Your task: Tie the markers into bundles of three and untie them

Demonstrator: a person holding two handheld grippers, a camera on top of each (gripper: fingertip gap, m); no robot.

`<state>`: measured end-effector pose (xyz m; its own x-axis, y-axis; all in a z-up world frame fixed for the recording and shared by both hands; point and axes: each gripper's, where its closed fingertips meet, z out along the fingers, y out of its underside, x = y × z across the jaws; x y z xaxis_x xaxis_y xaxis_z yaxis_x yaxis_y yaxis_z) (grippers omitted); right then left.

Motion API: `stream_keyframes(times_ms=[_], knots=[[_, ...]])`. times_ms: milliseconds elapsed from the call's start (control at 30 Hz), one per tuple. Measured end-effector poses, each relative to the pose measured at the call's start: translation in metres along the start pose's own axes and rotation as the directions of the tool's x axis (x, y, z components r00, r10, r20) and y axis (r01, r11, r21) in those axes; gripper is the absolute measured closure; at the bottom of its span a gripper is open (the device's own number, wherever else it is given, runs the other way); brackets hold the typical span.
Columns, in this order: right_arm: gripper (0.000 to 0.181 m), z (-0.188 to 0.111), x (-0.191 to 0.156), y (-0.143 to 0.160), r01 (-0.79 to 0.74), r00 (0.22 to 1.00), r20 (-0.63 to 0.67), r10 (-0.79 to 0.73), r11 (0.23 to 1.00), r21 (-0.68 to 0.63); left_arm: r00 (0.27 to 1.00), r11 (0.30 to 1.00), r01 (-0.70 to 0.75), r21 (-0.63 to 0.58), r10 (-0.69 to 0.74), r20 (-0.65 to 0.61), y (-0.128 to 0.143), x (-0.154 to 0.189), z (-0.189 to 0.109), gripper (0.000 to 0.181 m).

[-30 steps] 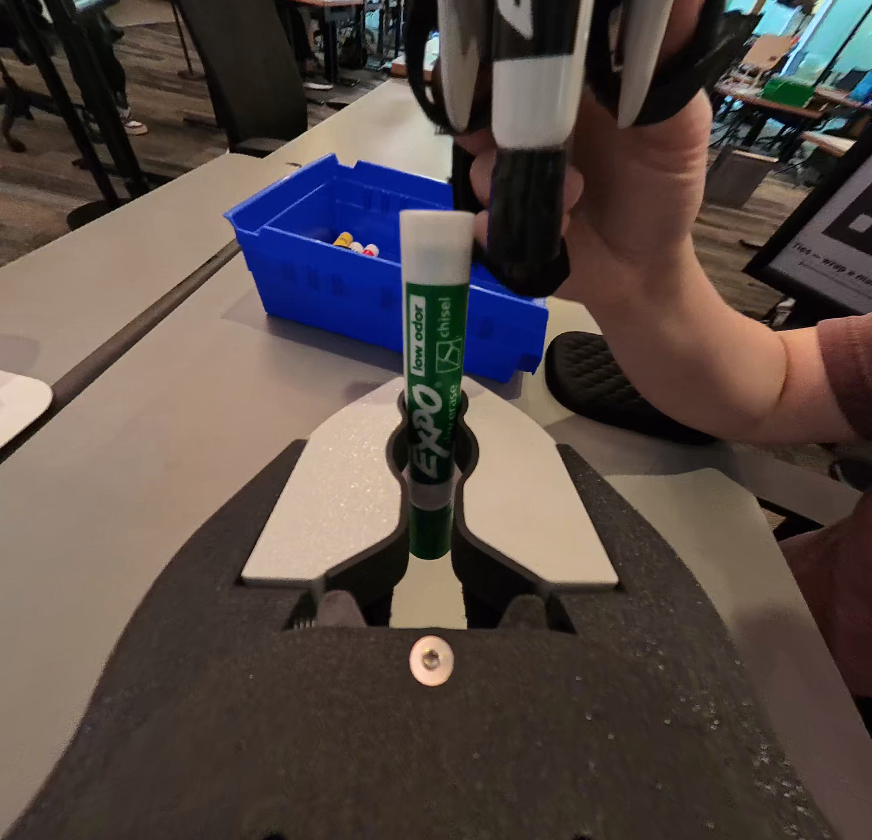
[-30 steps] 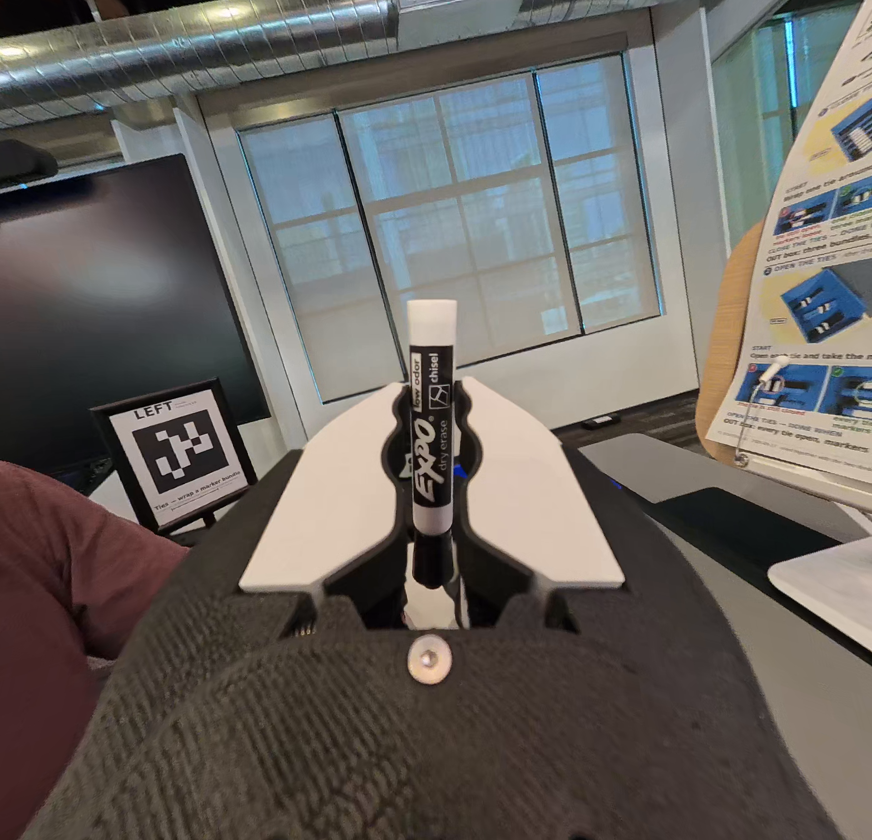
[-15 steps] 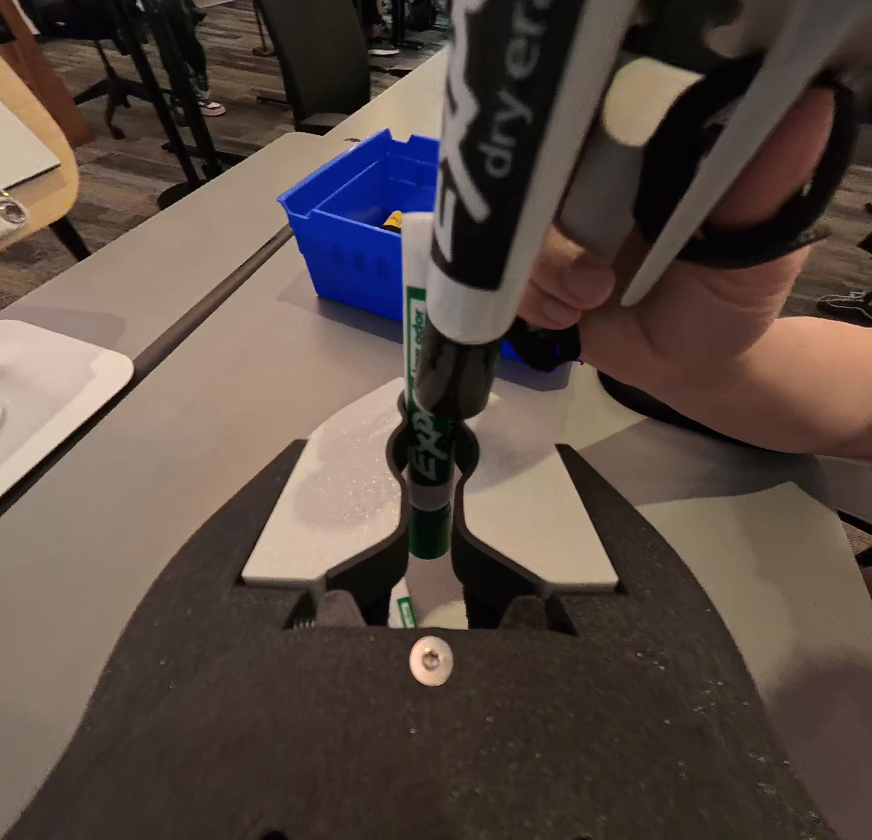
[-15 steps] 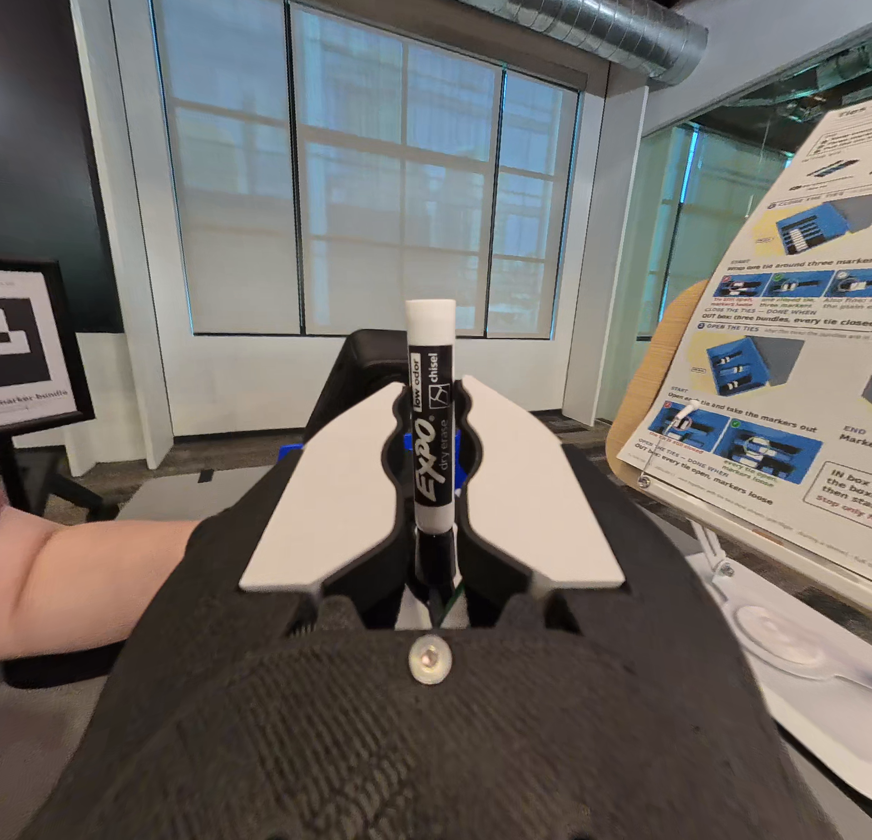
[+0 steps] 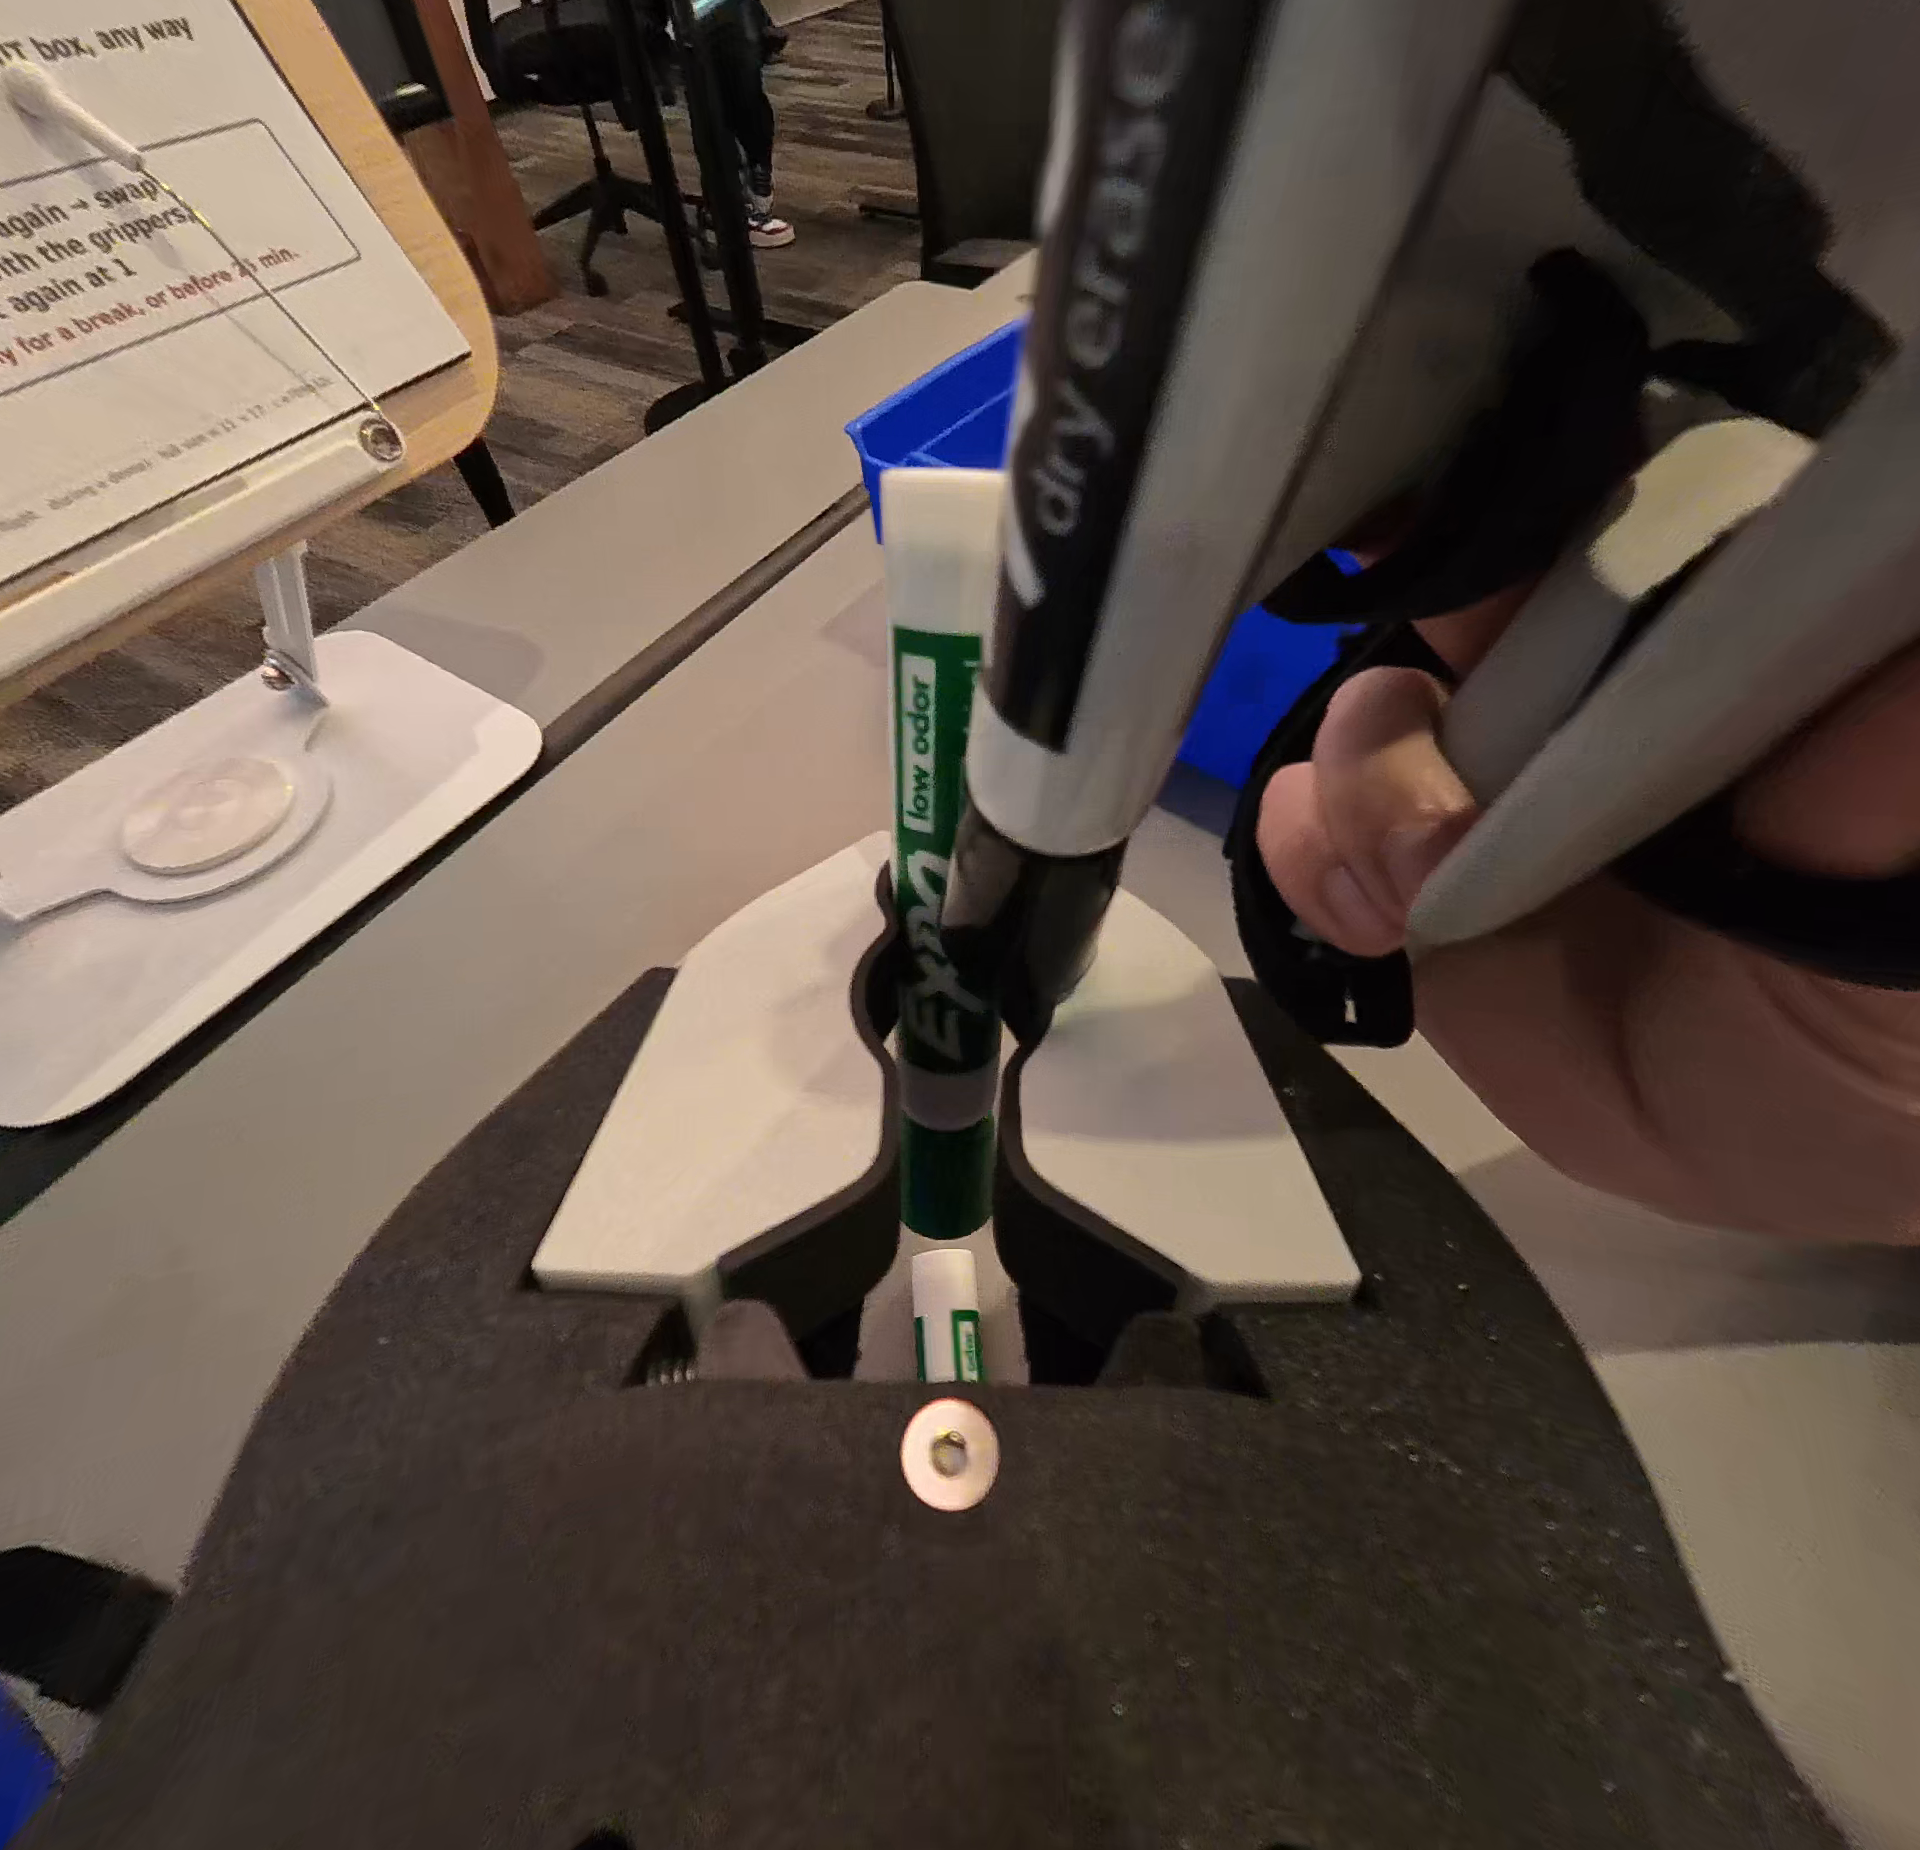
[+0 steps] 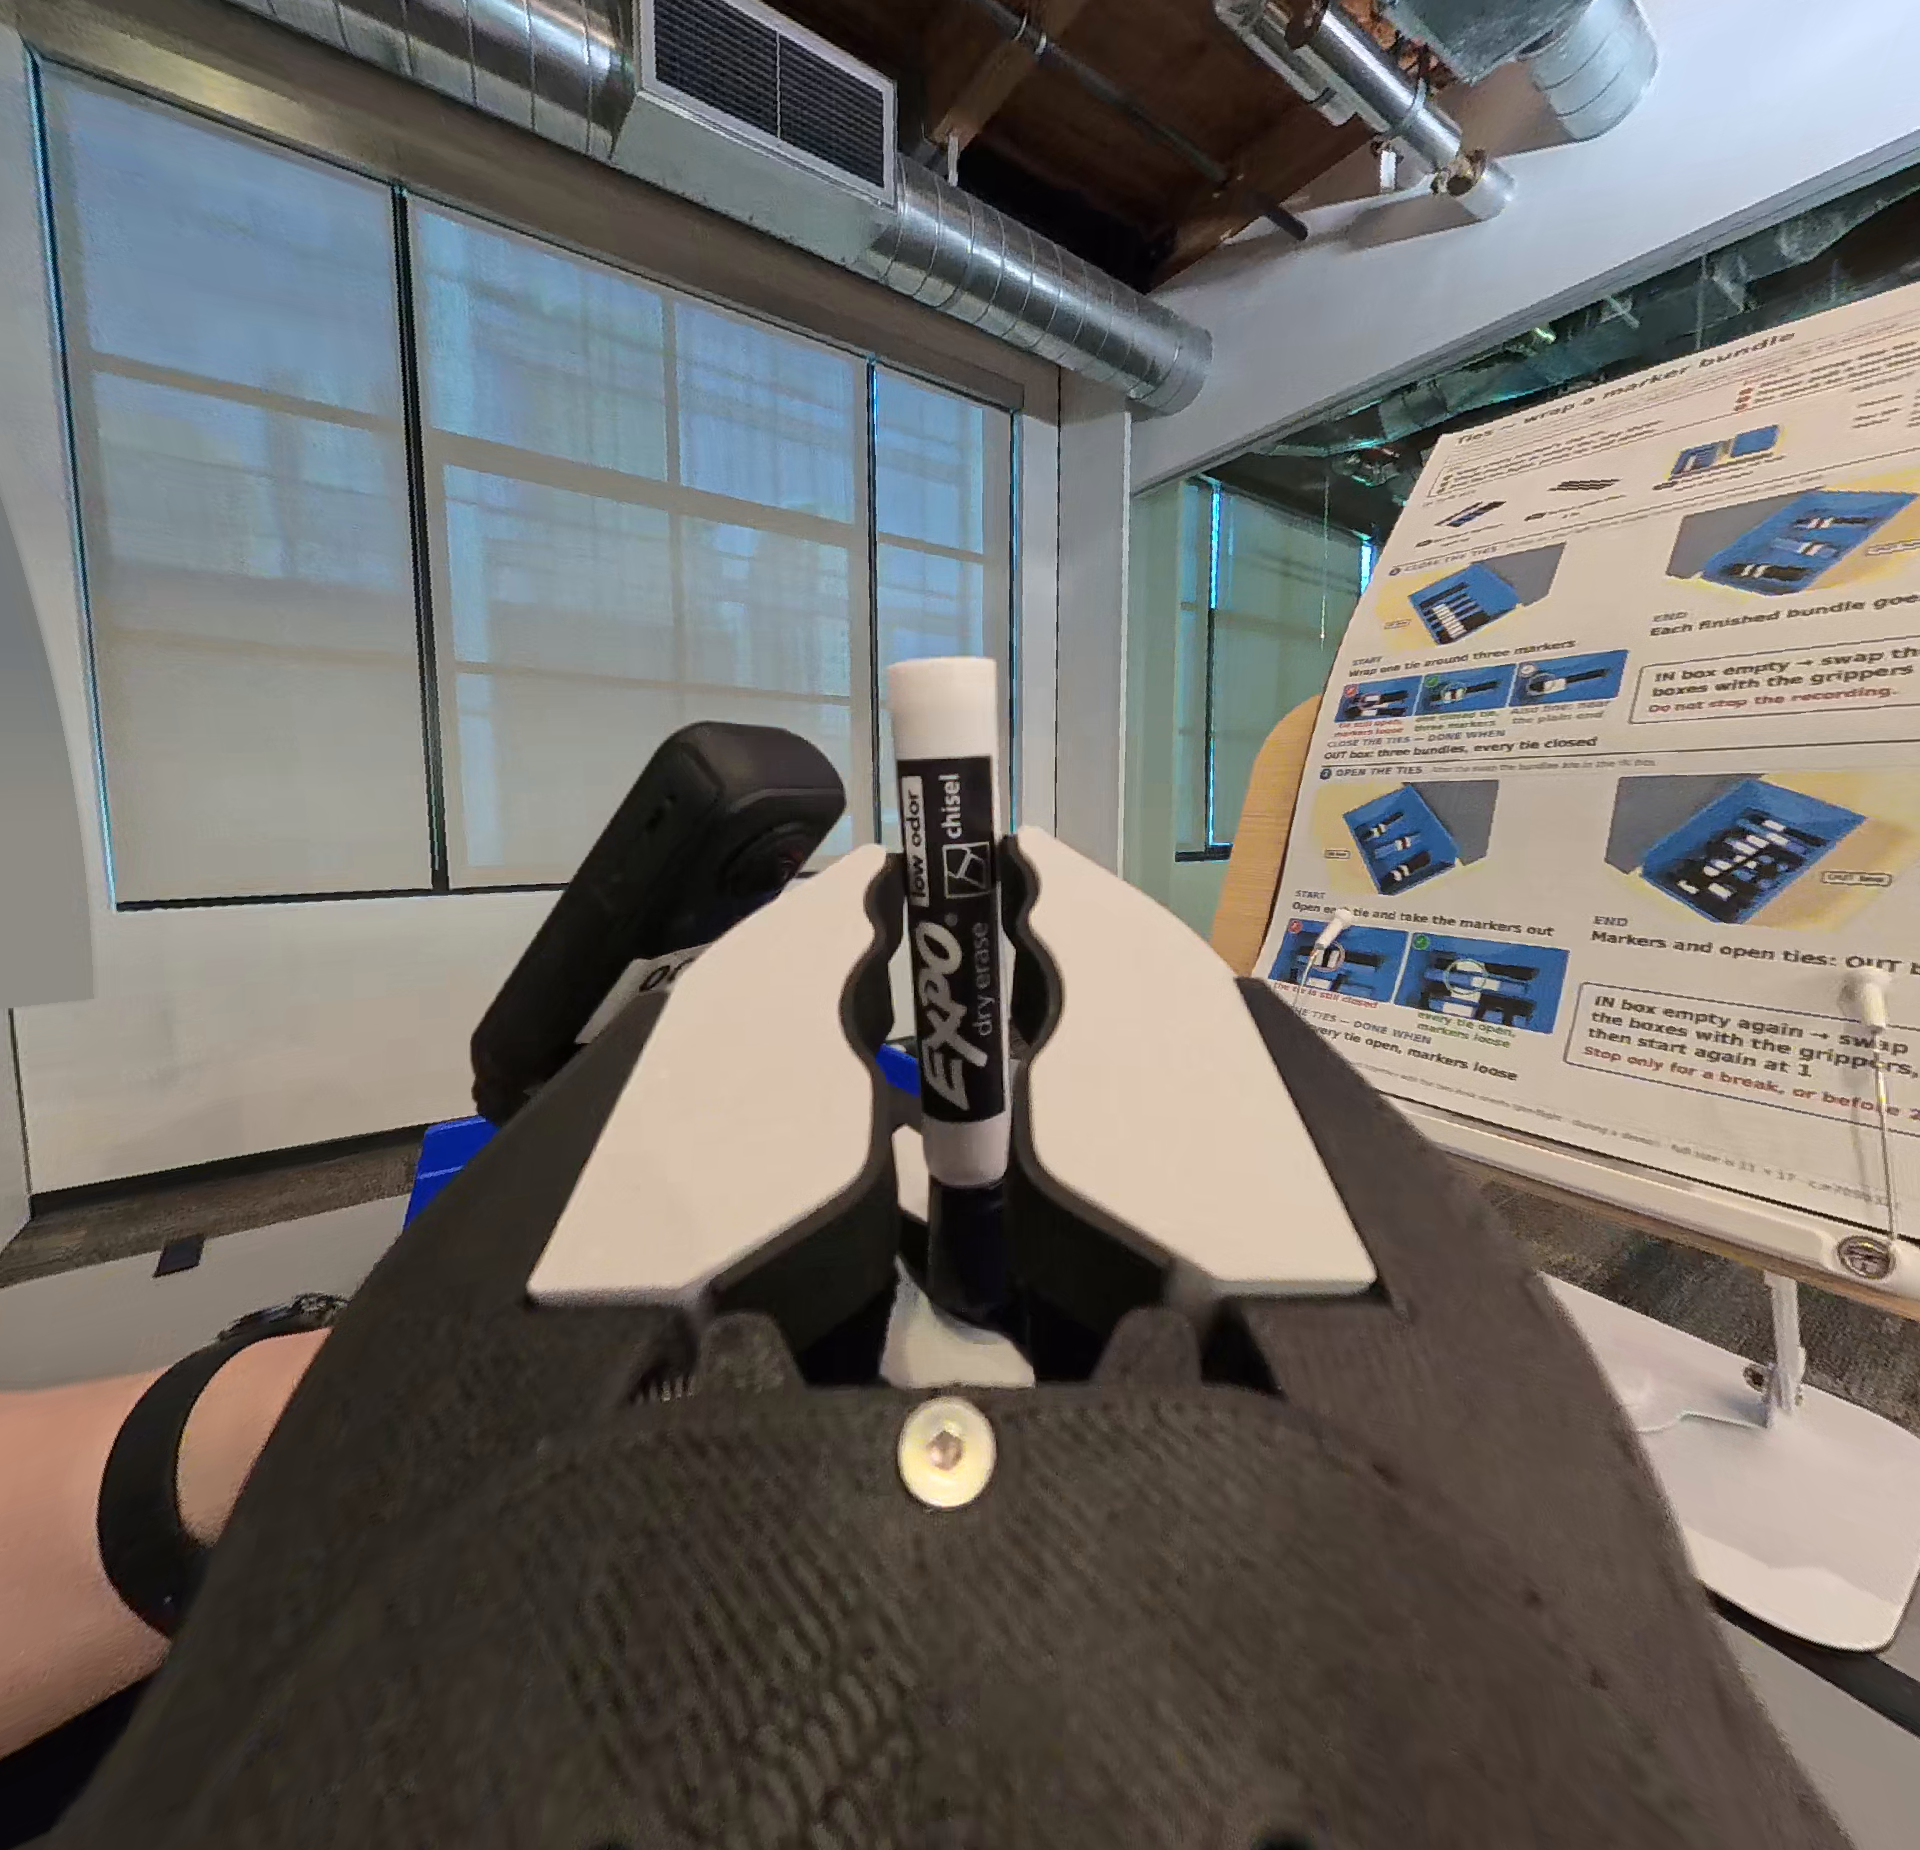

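My left gripper (image 5: 948, 953) is shut on a green marker (image 5: 935, 761) that stands upright between its pads, white end up. My right gripper (image 6: 948, 901) is shut on a black marker (image 6: 951, 927), white end up. In the left wrist view the right gripper (image 5: 1455, 470) comes down from the upper right, and its black marker (image 5: 1081, 470) points cap-down, with the black cap (image 5: 1049, 927) right beside the green marker at my left fingertips. A person's hand (image 5: 1558, 969) holds the right gripper.
A blue bin (image 5: 956, 418) sits on the grey table (image 5: 312, 1021) behind the markers. An instruction sheet on a wooden stand (image 5: 208, 242) with a white base (image 5: 239, 813) is at the left; it also shows in the right wrist view (image 6: 1621, 761). The left gripper's camera (image 6: 665, 886) shows at the left there. Some 12 cm of space lies between my two pairs of fingers.
The right gripper has come down and closer with the black marker, so its cap now sits beside the green marker at my left fingertips. Both grasps have held.
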<state>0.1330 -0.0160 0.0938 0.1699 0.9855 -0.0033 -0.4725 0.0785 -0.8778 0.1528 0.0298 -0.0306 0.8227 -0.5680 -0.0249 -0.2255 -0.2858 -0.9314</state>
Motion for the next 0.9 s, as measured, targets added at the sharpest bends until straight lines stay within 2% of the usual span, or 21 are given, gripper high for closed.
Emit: stream_keyframes(times_ms=[200,400,600,767,900], knots=[[0.162,-0.003,0.008,-0.004,-0.08,0.997,0.011,0.08,0.996,0.042,0.999,1.0,-0.029,0.0,0.029,-0.012,-0.002,0.007,0.001,0.167],[0.161,0.0,0.007,0.006,-0.096,0.995,0.02,0.096,0.995,-0.002,1.0,1.0,-0.01,0.001,0.01,0.018,-0.003,0.0,-0.002,0.167],[0.162,0.0,0.016,0.016,-0.232,0.973,-0.017,0.231,0.972,-0.047,0.991,0.996,-0.091,-0.019,0.093,0.101,-0.005,-0.01,-0.007,0.167],[0.162,0.003,0.013,0.025,-0.132,0.991,-0.022,0.13,0.982,-0.137,0.998,0.998,-0.036,-0.054,0.039,0.048,0.001,-0.009,-0.007,0.167],[0.16,0.002,0.022,0.032,-0.086,0.996,-0.059,0.074,0.97,-0.229,0.998,0.992,-0.034,-0.118,0.041,0.056,0.009,-0.015,-0.009,0.168]])
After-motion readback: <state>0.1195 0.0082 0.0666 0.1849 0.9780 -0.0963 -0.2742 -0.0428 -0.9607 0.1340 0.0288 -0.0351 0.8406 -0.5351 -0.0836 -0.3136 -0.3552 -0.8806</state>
